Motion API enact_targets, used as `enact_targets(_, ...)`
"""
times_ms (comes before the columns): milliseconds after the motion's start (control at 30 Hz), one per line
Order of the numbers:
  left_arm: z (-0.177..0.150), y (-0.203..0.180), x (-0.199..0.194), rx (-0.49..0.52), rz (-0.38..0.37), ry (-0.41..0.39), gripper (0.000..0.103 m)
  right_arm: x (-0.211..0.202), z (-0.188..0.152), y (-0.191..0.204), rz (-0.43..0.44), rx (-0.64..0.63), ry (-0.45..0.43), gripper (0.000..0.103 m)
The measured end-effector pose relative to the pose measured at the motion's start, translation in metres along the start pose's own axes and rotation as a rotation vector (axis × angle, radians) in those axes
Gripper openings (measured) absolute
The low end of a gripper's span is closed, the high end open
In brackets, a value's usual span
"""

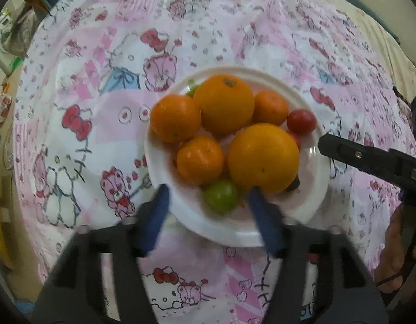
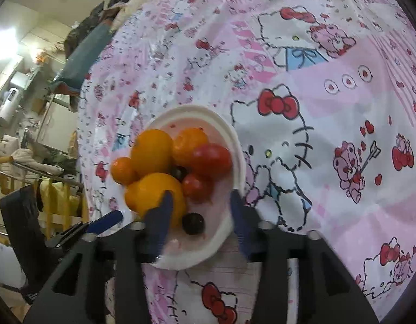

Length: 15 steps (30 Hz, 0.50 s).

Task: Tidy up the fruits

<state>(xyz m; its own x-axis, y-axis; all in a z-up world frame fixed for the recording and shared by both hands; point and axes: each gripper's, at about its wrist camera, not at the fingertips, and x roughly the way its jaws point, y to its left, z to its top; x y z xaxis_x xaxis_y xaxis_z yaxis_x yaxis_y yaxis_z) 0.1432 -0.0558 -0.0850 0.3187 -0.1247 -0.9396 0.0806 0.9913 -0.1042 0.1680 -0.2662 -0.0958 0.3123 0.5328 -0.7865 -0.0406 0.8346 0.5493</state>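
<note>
A white plate (image 1: 235, 239) on the table holds two large oranges (image 1: 263, 158), several smaller mandarins (image 1: 200, 159), red tomatoes (image 1: 301, 121) and a green fruit (image 1: 221, 194). My left gripper (image 1: 209, 190) hangs open over the plate's near side, its blue fingers either side of the green fruit without touching it. The right wrist view shows the same plate (image 2: 239, 148), with red tomatoes (image 2: 212, 159) and a dark grape (image 2: 193, 222). My right gripper (image 2: 200, 195) is open above them, one finger in front of a large orange (image 2: 151, 197), the other by the rim.
A pink and white cartoon-cat tablecloth (image 1: 100, 108) covers the round table. The right gripper's black finger (image 1: 343, 154) reaches in from the right, with a person's hand (image 1: 397, 243) behind it. Cluttered furniture and a dark chair (image 2: 21, 216) stand past the table's left edge.
</note>
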Motion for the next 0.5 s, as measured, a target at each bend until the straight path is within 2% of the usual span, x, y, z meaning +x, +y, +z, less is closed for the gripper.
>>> enact_targets(33, 0.001, -0.001, -0.002, 0.005, 0.002, -0.011, 0.072, -0.002, 0.001, 0.001, -0.001, -0.005, -0.008, 0.059)
enact_targets(100, 0.001, -0.001, -0.003, 0.007, 0.000, -0.011, 0.075, -0.004, 0.002, 0.001, 0.006, -0.001, -0.015, 0.061)
enact_targets(233, 0.000, 0.000, -0.008, 0.005, -0.022, -0.011, 0.082, -0.011, 0.006, -0.003, 0.003, 0.013, -0.037, 0.077)
enact_targets(367, -0.003, 0.000, -0.015, 0.013, -0.022, -0.027, 0.084, -0.022, 0.008, 0.001, -0.001, 0.015, -0.077, 0.083)
enact_targets(500, -0.006, 0.007, -0.030, -0.010, 0.005, -0.085, 0.084, -0.037, 0.008, 0.014, -0.032, -0.037, -0.124, 0.088)
